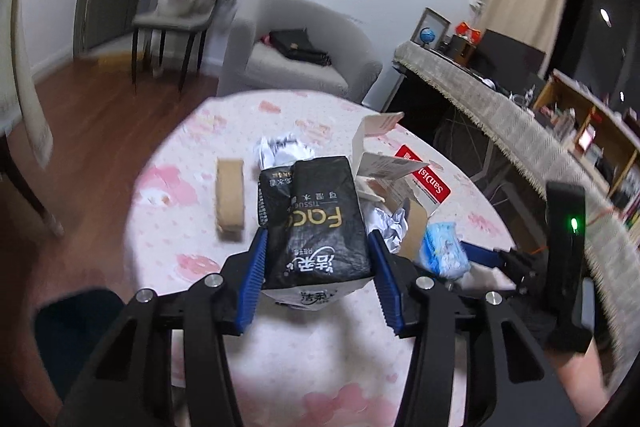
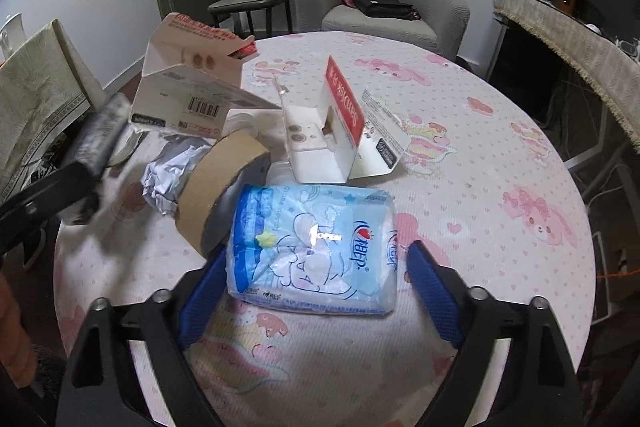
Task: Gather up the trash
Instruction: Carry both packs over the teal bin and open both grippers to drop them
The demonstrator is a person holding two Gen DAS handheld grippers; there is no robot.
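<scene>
Collection barely under way, by the look of it: no bin or bag visible in either view, most litter still on the round table in its pink cartoon-print cloth (image 2: 460,155).

Left gripper (image 1: 318,267): blue pads clamped on both sides of a black plastic tissue pack with gold lettering (image 1: 316,223), pack apparently lifted clear of the cloth. One item in hand.

Right gripper (image 2: 316,287): jaws apart, straddling a pale blue soft tissue packet printed with a cartoon elephant (image 2: 316,247); left pad at or just beside the packet edge, right pad clearly apart. Packet flat on the cloth, not yet gripped.

Still lying loose: brown cardboard tape roll (image 2: 218,187), crumpled silver foil wad (image 2: 164,183), opened white carton with barcode (image 2: 192,87), red-and-white SanDisk card packaging (image 2: 344,123).

Left wrist view only: the black pack in its grip, the right gripper from outside with a green indicator light, a second crumpled white paper wad (image 1: 280,151) at the far side of the pile.

Right wrist view only: gap at the right pad, barcode face of the carton, left gripper as a blur at frame left.
</scene>
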